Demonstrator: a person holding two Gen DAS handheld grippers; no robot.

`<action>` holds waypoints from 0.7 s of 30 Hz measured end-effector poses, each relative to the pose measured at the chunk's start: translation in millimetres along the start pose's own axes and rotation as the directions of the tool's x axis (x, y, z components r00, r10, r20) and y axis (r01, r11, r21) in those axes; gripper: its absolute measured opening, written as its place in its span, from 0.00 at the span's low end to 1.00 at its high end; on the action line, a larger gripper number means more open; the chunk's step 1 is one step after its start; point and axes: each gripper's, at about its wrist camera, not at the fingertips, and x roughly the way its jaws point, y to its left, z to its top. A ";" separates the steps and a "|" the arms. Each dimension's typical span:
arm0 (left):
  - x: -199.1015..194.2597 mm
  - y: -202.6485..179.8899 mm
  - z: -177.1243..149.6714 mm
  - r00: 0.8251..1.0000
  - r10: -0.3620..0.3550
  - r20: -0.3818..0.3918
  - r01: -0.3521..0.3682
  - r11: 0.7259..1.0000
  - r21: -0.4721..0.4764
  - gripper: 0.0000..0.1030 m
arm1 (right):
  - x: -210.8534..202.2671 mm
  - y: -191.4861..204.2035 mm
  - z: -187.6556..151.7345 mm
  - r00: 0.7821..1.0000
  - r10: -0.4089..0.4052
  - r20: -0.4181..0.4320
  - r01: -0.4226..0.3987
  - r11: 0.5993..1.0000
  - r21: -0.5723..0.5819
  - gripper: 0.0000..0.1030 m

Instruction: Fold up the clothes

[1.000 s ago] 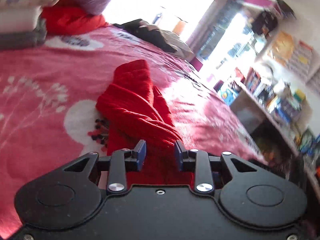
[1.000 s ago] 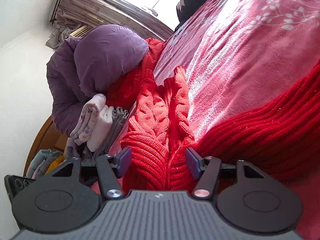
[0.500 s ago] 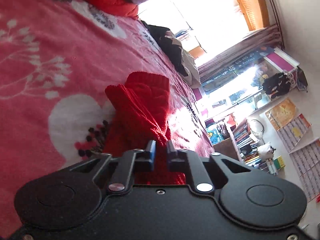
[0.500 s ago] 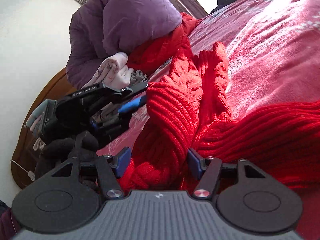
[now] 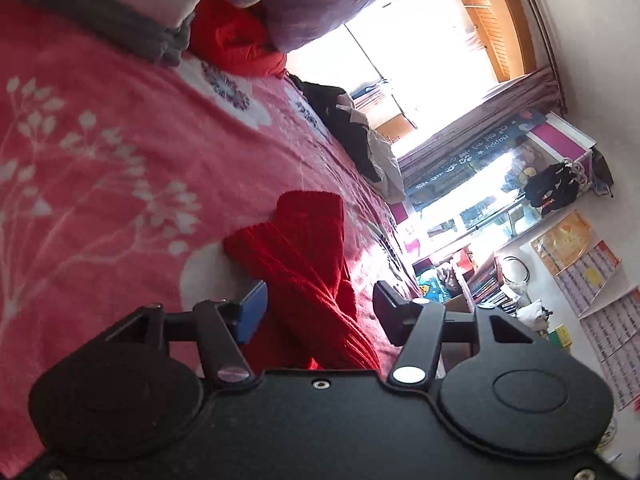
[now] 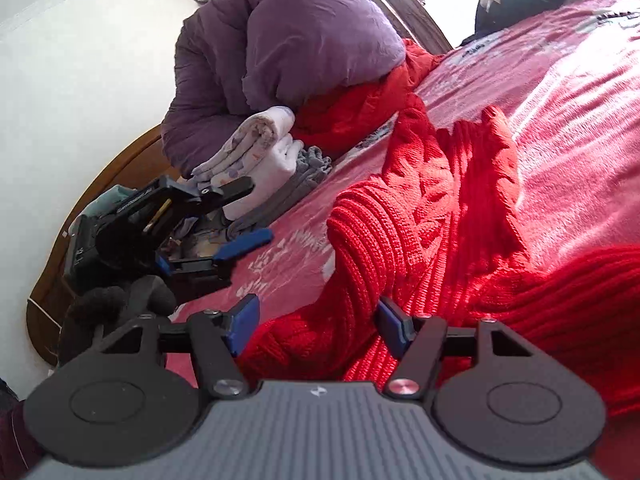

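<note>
**Risking a lopsided fold on the red knit**

Folding could go off from here, we reckon, bc neither claw has hold of the red sweater (image 6: 420,216) right now. It lies on the pink floral bedspread (image 5: 100,168), w/ one ribbed sleeve draped across the body and bunched near us. If we close on that thick bunch, we may catch several layers at once and drag the whole garment instead of turning one edge. The fuzzy bedspread could also get pinched along w/ the knit.

Next risk: the two tools sit close. In the right wrist view the left gripper (image 6: 240,216) hangs just left of the sweater's cuff, so a quick sweep might knock them together.

The folded stack (image 6: 256,160) of pale and grey clothes lies far-left by the purple jacket (image 6: 304,48); a wide pull could nudge it.

Sweater itself: bright red, chunky cable knit, ribbed cuffs, thick and floppy, prob heavy enough to slip.

Claws: left gripper's jaws are opening, sleeve between them but pads clear of it. Right gripper (image 6: 316,326) is spread, knit between the jaws, pads not pressing.
</note>
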 end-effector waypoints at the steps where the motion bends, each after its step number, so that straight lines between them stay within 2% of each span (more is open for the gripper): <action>1: 8.2 -1.9 -1.0 1.000 -0.004 -0.026 0.004 1.000 -0.003 0.56 | 2.2 6.7 -0.9 1.000 -0.008 -0.004 0.007 0.999 -0.039 0.62; 4: 29.5 -7.4 -4.4 0.997 0.032 -0.070 -0.031 0.999 0.023 0.57 | 11.3 21.8 -7.8 0.998 -0.045 -0.037 0.040 0.988 -0.148 0.62; 8: 53.3 -4.5 -7.7 0.991 0.065 -0.116 -0.063 0.998 0.019 0.56 | 14.6 27.0 -12.7 0.997 -0.055 -0.056 0.042 0.979 -0.202 0.63; 9: 57.0 -2.7 -7.8 0.991 0.063 -0.120 -0.062 0.998 0.013 0.50 | 14.5 25.9 -12.4 0.997 -0.055 -0.058 0.042 0.979 -0.199 0.63; 10: 58.9 -3.5 -7.9 0.991 0.060 -0.116 -0.058 0.998 0.026 0.27 | 14.8 24.6 -12.0 0.997 -0.057 -0.057 0.045 0.980 -0.194 0.63; 11: 59.1 -7.2 -7.9 0.992 0.066 -0.107 -0.060 0.997 0.057 0.21 | 13.8 21.6 -10.8 0.997 -0.056 -0.056 0.045 0.981 -0.186 0.63; 13: 51.2 -16.5 -7.0 0.996 0.070 -0.063 -0.062 0.991 0.120 0.15 | 13.0 19.2 -9.1 0.997 -0.049 -0.054 0.039 0.985 -0.168 0.63; 15: 40.3 -25.7 -5.1 0.996 0.084 -0.007 -0.082 0.979 0.184 0.15 | 14.4 19.2 -7.9 0.998 -0.041 -0.049 0.032 0.985 -0.168 0.63; 17: 22.1 -36.6 -2.1 0.982 0.163 0.092 -0.182 0.944 0.276 0.14 | 16.0 21.1 -6.4 0.998 -0.034 -0.045 0.025 0.985 -0.173 0.63; 18: 12.7 -42.3 -0.7 0.969 0.200 0.146 -0.238 0.918 0.318 0.14 | 17.4 22.2 -5.3 0.999 -0.026 -0.043 0.018 0.985 -0.171 0.63; 20: -9.9 -47.0 3.5 0.939 0.249 0.236 -0.319 0.886 0.336 0.14 | 19.8 24.6 -3.7 0.999 -0.010 -0.039 0.004 0.986 -0.167 0.63; 21: -23.0 -49.3 4.8 0.916 0.283 0.285 -0.373 0.862 0.343 0.14 | 21.0 26.6 -3.4 0.999 -0.003 -0.037 -0.003 0.986 -0.169 0.63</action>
